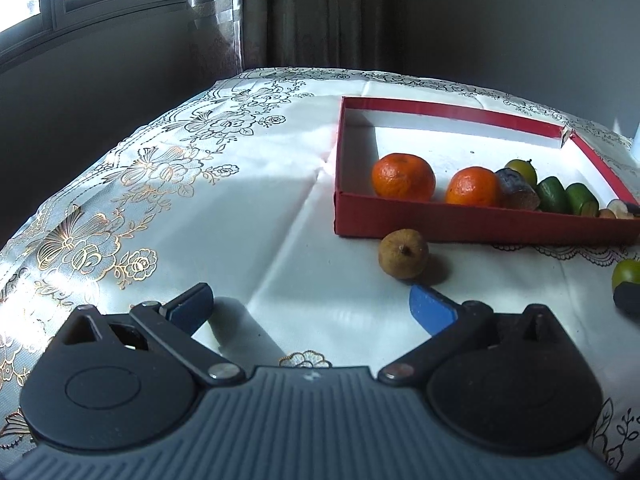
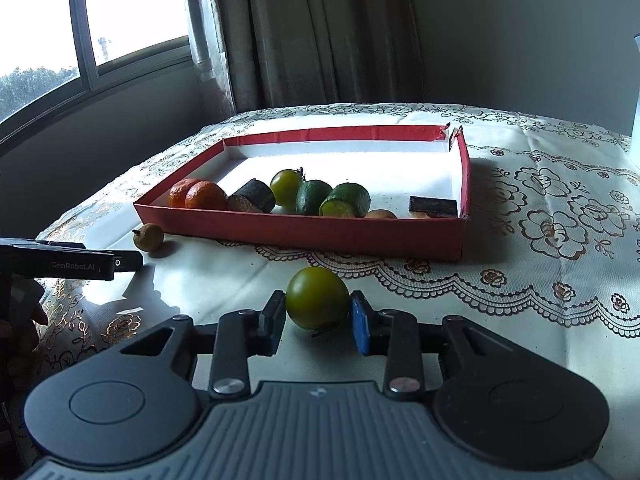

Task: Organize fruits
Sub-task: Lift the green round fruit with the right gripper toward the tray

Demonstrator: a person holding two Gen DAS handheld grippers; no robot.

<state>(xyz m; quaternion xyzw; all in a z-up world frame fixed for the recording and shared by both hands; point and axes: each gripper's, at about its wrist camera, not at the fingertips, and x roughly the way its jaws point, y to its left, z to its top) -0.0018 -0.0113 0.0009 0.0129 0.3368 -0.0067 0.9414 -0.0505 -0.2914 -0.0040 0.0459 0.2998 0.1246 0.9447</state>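
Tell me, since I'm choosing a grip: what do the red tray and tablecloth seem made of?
Red tray: likely cardboard, matte; its thin walls have a torn far corner. Tablecloth: probably glossy plastic or vinyl with fold creases, sheen and a printed gold floral pattern, though coated fabric is possible.

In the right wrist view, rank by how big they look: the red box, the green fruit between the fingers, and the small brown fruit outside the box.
1. Red box
2. Green fruit, though it is nearest the camera, which inflates it
3. Small brown fruit, farther off
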